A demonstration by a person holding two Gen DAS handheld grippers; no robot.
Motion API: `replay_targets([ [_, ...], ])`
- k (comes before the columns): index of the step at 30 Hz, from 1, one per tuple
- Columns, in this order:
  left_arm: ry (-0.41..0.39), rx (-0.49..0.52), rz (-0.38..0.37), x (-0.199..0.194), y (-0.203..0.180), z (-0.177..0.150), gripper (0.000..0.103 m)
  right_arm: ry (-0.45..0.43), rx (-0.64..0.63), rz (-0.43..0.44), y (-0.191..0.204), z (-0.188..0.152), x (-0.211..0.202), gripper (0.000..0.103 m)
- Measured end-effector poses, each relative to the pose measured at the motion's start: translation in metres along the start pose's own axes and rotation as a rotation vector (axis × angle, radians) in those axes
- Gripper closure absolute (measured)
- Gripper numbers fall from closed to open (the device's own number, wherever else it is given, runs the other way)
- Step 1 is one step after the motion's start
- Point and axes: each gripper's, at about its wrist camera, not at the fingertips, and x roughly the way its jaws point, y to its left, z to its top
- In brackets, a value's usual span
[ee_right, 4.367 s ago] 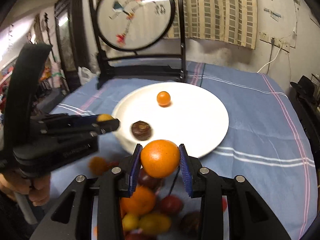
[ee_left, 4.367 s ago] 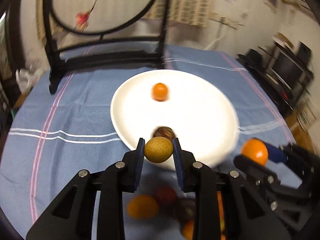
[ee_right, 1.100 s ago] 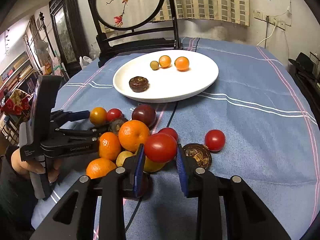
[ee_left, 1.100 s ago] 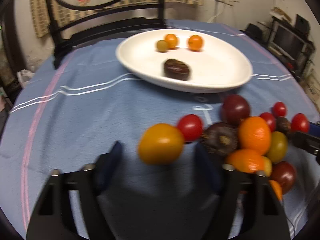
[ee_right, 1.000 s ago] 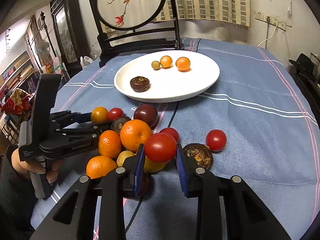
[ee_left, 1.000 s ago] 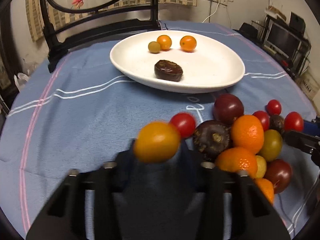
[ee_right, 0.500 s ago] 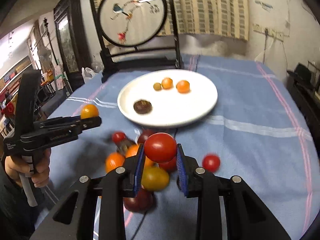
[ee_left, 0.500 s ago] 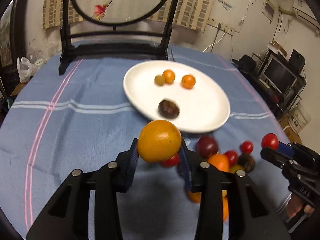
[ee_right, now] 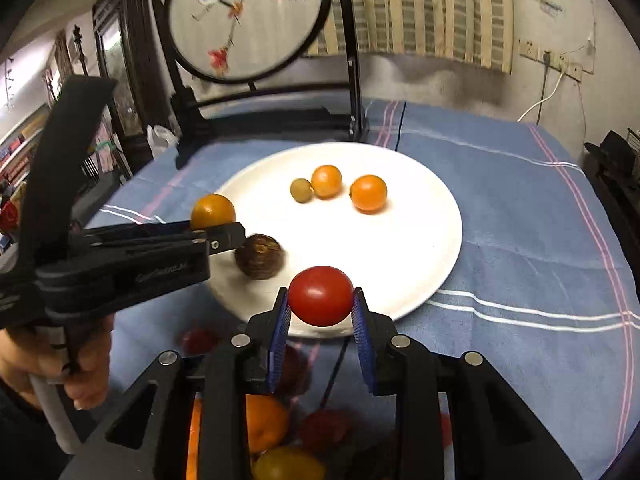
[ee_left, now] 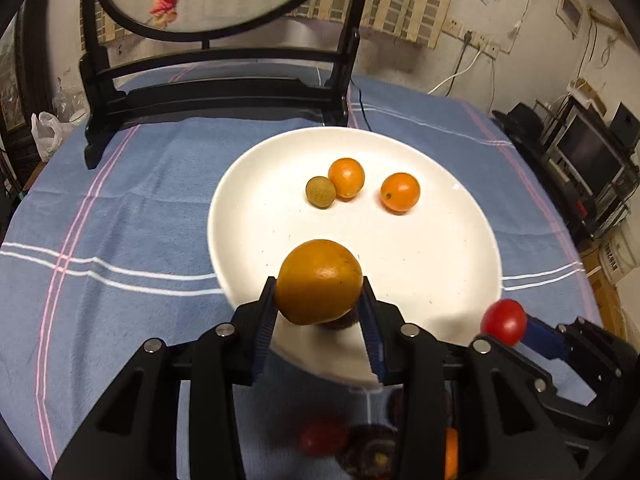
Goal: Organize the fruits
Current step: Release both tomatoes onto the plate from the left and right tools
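Note:
My left gripper (ee_left: 319, 307) is shut on an orange fruit (ee_left: 319, 281) and holds it over the near edge of the white plate (ee_left: 460, 240). My right gripper (ee_right: 321, 312) is shut on a red tomato (ee_right: 321, 295) at the plate's near rim (ee_right: 420, 280). On the plate lie a small green-brown fruit (ee_left: 320, 192), two small orange fruits (ee_left: 346, 178) (ee_left: 400, 192) and a dark brown fruit (ee_right: 259, 256). The right gripper with its tomato (ee_left: 503, 321) shows in the left wrist view. The left gripper (ee_right: 224, 232) with its orange fruit (ee_right: 212, 210) shows in the right wrist view.
A pile of loose fruits (ee_right: 266, 424) lies on the blue tablecloth (ee_left: 120, 208) below the grippers, partly hidden by them. A black stand with a round embroidered screen (ee_right: 244, 16) is at the table's far side, behind the plate.
Both grippers have risen from the fruit pile and moved forward to the plate's near edge, each still holding its fruit.

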Motion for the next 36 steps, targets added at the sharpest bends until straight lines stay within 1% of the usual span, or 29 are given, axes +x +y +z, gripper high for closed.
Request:
replay_targets([
  [2, 0.007, 0.002, -0.001, 0.006, 0.0, -0.001, 0.064, 0.021, 0.009, 0.015, -0.005, 0.0, 0.006, 0.071],
  [3, 0.01, -0.001, -0.004, 0.011, -0.001, -0.001, 0.06, 0.026, 0.015, 0.022, -0.008, -0.001, 0.008, 0.067],
  [4, 0.005, -0.005, -0.006, 0.012, 0.0, -0.001, 0.055, 0.022, 0.024, 0.019, -0.011, -0.001, 0.008, 0.062],
  [5, -0.006, -0.01, -0.004, 0.013, 0.0, -0.001, 0.043, 0.02, 0.029, 0.016, -0.012, -0.002, 0.007, 0.06],
  [6, -0.025, -0.015, 0.0, 0.011, 0.0, -0.003, 0.035, 0.023, 0.035, 0.016, -0.015, -0.003, 0.007, 0.059],
  [9, -0.048, 0.0, -0.001, 0.004, 0.0, -0.007, 0.034, 0.029, 0.054, 0.02, -0.018, -0.005, 0.008, 0.059],
  [10, -0.053, 0.001, -0.002, 0.0, 0.0, -0.009, 0.033, 0.03, 0.056, 0.018, -0.019, -0.005, 0.008, 0.057],
  [11, -0.059, -0.003, -0.003, -0.004, 0.002, -0.01, 0.03, 0.029, 0.057, 0.016, -0.018, -0.006, 0.007, 0.055],
  [12, -0.067, -0.013, -0.008, -0.009, 0.004, -0.013, 0.024, 0.023, 0.057, 0.015, -0.017, -0.007, 0.004, 0.051],
  [13, -0.068, -0.019, -0.015, -0.013, 0.006, -0.015, 0.022, 0.019, 0.055, 0.015, -0.017, -0.008, 0.002, 0.047],
  [15, -0.067, -0.031, -0.031, -0.022, 0.01, -0.023, 0.02, 0.011, 0.052, 0.013, -0.018, -0.011, -0.005, 0.046],
  [17, -0.075, -0.057, -0.031, -0.031, 0.018, -0.034, 0.015, -0.007, 0.059, 0.007, -0.021, -0.014, -0.015, 0.041],
  [18, -0.081, -0.066, -0.031, -0.034, 0.021, -0.04, 0.014, -0.018, 0.061, 0.005, -0.022, -0.015, -0.02, 0.036],
  [20, -0.081, -0.074, -0.026, -0.038, 0.027, -0.051, 0.014, -0.042, 0.069, -0.002, -0.026, -0.021, -0.033, 0.034],
  [22, -0.081, -0.087, -0.022, -0.042, 0.034, -0.065, 0.014, -0.05, 0.072, -0.007, -0.03, -0.029, -0.041, 0.029],
  [25, -0.077, -0.094, -0.019, -0.047, 0.039, -0.082, 0.014, -0.045, 0.066, -0.014, -0.038, -0.056, -0.053, 0.024],
  [29, -0.063, -0.078, -0.025, -0.049, 0.038, -0.094, 0.014, -0.005, 0.11, -0.048, -0.052, -0.092, -0.062, 0.023],
  [32, -0.061, -0.06, -0.033, -0.051, 0.034, -0.099, 0.014, 0.014, 0.143, -0.041, -0.058, -0.114, -0.067, 0.023],
  [36, -0.064, -0.033, -0.024, -0.053, 0.03, -0.103, 0.013, 0.047, 0.098, -0.068, -0.048, -0.121, -0.064, 0.023],
])
